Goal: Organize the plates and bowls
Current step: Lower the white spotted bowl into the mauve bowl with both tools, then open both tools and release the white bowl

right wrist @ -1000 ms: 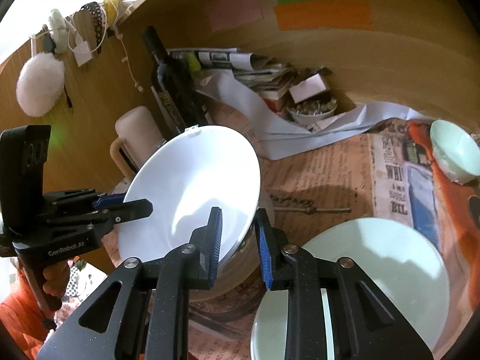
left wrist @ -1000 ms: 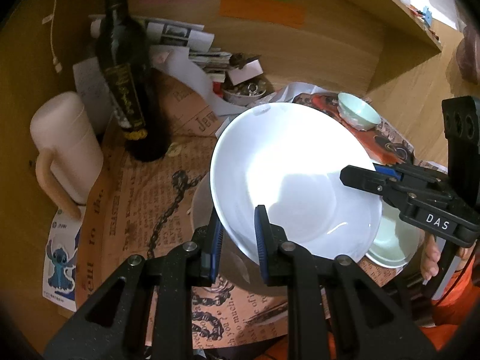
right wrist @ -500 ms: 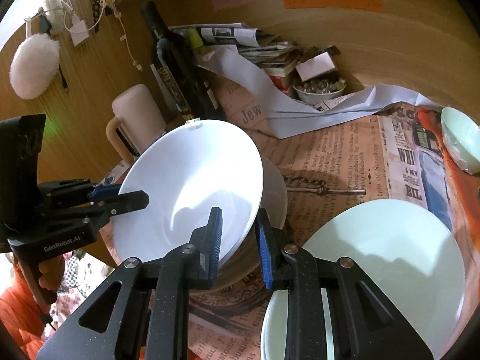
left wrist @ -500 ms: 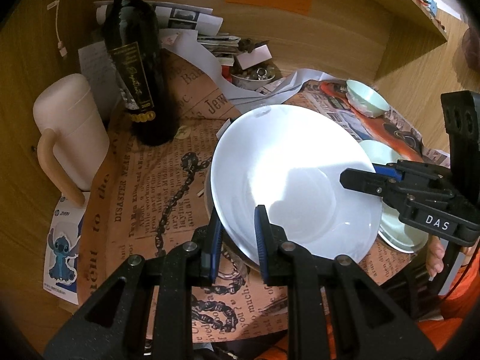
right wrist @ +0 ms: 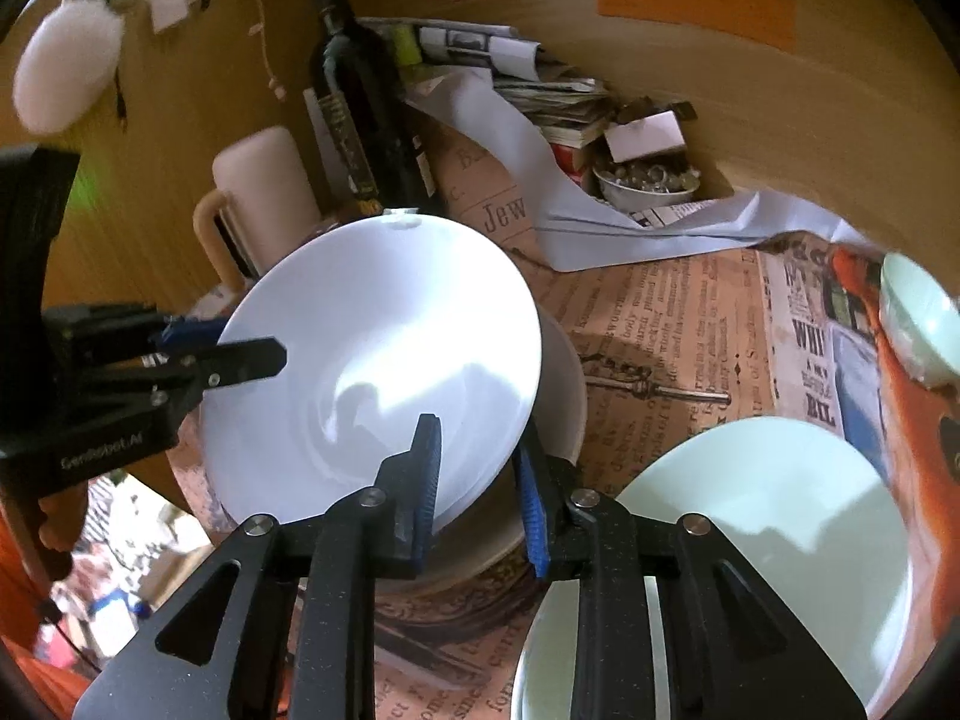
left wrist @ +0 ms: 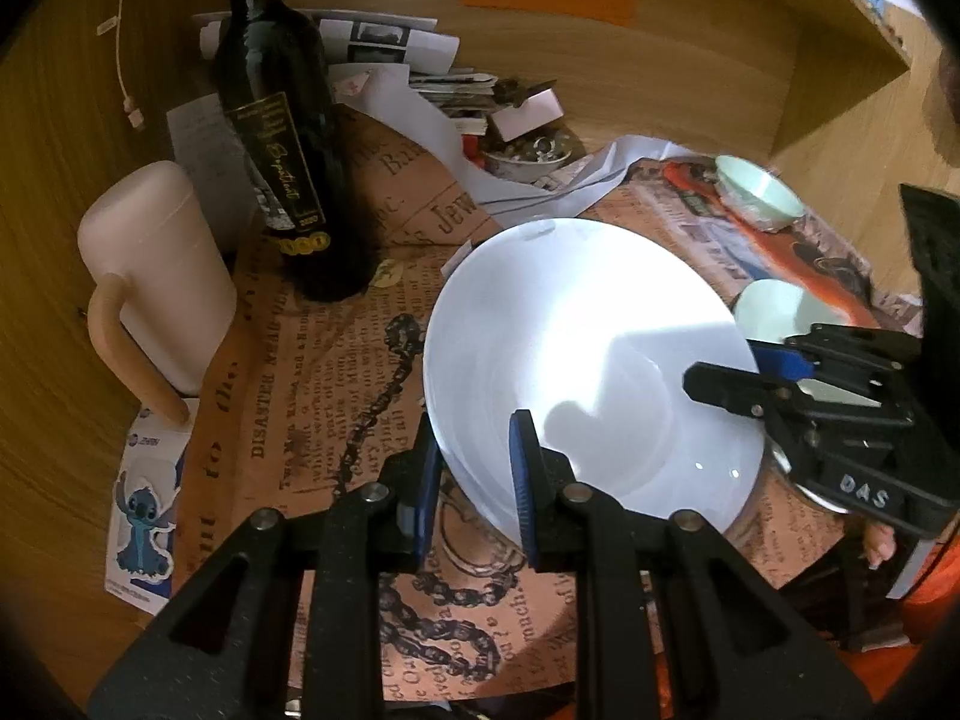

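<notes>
A large white plate [left wrist: 588, 360] is held tilted above the table by both grippers. My left gripper [left wrist: 471, 468] is shut on its near-left rim. My right gripper [right wrist: 480, 468] is shut on the opposite rim and shows at the right of the left wrist view [left wrist: 744, 384]. In the right wrist view the white plate [right wrist: 378, 354] hangs over a second white dish [right wrist: 564, 384] lying below it. A pale green plate [right wrist: 762, 516] lies to the right, partly under my right gripper. A small pale green bowl [left wrist: 759, 192] sits at the far right.
A dark wine bottle [left wrist: 282, 138] and a pink mug [left wrist: 156, 282] stand at the back left. Stacked papers and a small dish of trinkets [left wrist: 528, 153] crowd the back wall. Printed newspaper [left wrist: 324, 390] covers the table. Wooden walls close in behind and left.
Both grippers have carried the white plate nearer and a little rightward. It now hangs lower over the white dish.
</notes>
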Motion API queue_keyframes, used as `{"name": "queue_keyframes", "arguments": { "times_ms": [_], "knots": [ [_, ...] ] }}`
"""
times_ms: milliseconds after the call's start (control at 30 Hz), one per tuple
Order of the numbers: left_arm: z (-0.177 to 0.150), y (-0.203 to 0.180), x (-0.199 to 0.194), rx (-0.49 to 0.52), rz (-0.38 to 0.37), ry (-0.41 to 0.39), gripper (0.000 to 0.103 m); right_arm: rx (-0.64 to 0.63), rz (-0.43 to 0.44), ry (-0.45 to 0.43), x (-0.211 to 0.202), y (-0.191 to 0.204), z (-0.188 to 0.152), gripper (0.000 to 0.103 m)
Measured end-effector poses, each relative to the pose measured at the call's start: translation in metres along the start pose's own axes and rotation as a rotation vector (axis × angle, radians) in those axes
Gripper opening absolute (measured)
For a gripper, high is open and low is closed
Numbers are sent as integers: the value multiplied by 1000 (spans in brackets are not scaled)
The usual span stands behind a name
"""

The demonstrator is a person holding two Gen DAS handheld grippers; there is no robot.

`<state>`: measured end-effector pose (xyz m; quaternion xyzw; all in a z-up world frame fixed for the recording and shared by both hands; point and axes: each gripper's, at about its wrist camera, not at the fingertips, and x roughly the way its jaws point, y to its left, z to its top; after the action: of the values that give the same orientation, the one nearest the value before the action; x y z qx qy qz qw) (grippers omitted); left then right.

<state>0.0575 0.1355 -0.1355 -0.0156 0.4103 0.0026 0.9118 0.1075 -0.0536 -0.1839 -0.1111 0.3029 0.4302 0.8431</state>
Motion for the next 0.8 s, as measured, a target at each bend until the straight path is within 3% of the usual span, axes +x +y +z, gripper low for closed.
{"name": "queue_keyframes", "arguments": {
  "times_ms": [567, 667, 800],
  "knots": [
    [10, 7, 9, -35, -12, 17, 28, 70, 14, -49, -10, -16, 8, 35],
    [14, 7, -1, -39, -6, -22, 41, 88, 0, -107, -23, -23, 11, 48],
    [24, -1, -17, -14, 3, -85, 55, 124, -12, -161, -40, -40, 16, 49]
  ]
}}
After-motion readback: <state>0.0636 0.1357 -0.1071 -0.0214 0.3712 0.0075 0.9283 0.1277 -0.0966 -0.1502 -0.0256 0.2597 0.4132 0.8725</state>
